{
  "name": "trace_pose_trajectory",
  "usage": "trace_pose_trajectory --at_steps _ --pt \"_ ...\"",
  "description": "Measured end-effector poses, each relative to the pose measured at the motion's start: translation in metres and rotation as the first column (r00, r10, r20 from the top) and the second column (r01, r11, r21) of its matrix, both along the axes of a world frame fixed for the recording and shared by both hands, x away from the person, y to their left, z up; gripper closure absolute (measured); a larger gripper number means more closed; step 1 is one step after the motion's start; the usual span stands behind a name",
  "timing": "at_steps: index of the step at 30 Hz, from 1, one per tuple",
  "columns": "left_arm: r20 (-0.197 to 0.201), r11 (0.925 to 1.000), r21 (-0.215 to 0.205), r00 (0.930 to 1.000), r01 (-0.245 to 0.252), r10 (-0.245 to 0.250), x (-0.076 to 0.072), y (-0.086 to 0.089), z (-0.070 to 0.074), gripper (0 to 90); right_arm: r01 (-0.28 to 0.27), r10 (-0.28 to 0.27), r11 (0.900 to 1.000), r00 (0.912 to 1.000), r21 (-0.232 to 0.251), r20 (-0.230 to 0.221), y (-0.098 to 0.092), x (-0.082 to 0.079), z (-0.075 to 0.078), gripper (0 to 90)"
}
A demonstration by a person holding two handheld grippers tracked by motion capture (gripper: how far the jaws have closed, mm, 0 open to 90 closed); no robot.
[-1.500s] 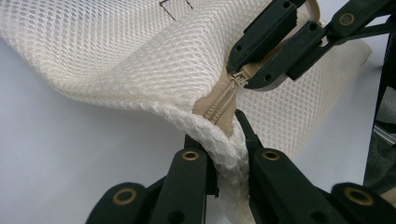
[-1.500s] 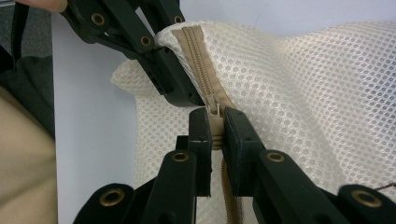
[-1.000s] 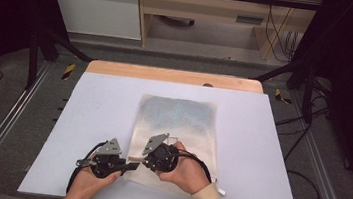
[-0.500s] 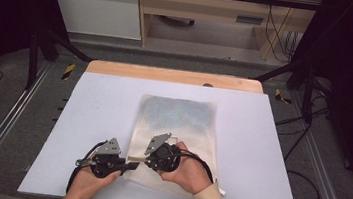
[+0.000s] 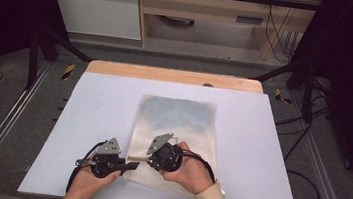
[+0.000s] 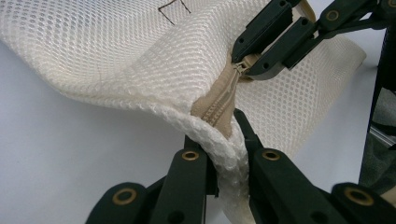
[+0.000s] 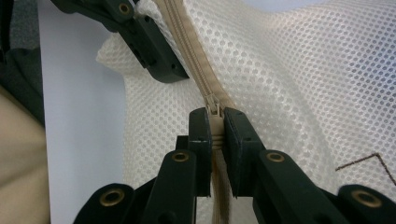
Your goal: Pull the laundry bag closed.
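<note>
- Near edge of the tabletop (image 5: 89, 99): the person's two hands come in from the bottom of the high view, each holding a gripper, close together over the near end of the mesh laundry bag (image 5: 176, 129).
- Left gripper (image 6: 223, 142): jaws closed on the bag's rolled corner seam just beside the end of the beige zipper (image 6: 219, 100); fabric is bunched between the jaws and lifted off the table. In the high view this gripper (image 5: 129, 165) sits at the bag's near-left corner.
- Right gripper (image 7: 215, 126): jaws nearly together, clamping the zipper pull tab (image 7: 214, 114); the slider sits just ahead of the jaw tips, with closed teeth running on toward the left gripper. In the high view it (image 5: 149, 162) lies just to the right of the left gripper.
- Change against the two earlier high views: none worth noting; both hands and the bag hold the same places. Judgement: grips are set and the pull has not begun.
- Judgement for the task: the left hold anchors the seam so the right can draw the slider along; whether that opens or closes the bag cannot be told.
- Farther off: the rest of the bag lies flat toward the middle of the tabletop, its far part greyish; beyond it the far edge shows a wooden strip (image 5: 174, 75).
</note>
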State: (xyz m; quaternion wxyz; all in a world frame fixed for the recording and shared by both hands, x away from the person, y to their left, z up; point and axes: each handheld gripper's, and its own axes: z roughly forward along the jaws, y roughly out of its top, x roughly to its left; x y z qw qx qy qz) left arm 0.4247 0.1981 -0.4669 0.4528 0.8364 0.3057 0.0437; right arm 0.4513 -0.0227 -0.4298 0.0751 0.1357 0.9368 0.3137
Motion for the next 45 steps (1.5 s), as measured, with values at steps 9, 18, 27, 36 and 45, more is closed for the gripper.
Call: trace_pose_trajectory --at_steps 9,18,27,36,45 --pt "0.000 1.0000 -0.002 1.0000 0.000 0.000 0.000 0.000 0.000 85.6 0.010 -0.010 1.000 1.0000 0.000 0.001 -0.004 0.001 0.000 82.1" --pt "0.000 1.0000 -0.005 1.0000 0.002 -0.002 -0.001 0.000 0.000 85.6 0.005 -0.005 1.000 1.0000 0.004 0.002 -0.006 0.000 0.000 82.1" --pt "0.003 1.0000 -0.003 1.0000 -0.002 0.002 0.000 0.000 0.000 85.6 0.016 -0.016 1.000 0.9999 0.000 -0.003 -0.010 0.001 0.000 82.1" --pt "0.005 1.0000 -0.003 1.0000 -0.001 0.001 0.000 0.000 0.001 85.6 0.022 -0.021 1.000 0.9998 0.006 -0.004 -0.013 0.001 -0.001 82.1" --pt "0.007 1.0000 -0.003 1.0000 -0.002 0.002 0.000 0.000 0.001 85.6 0.025 -0.025 1.000 0.9997 -0.001 -0.004 -0.016 0.000 -0.001 82.1"
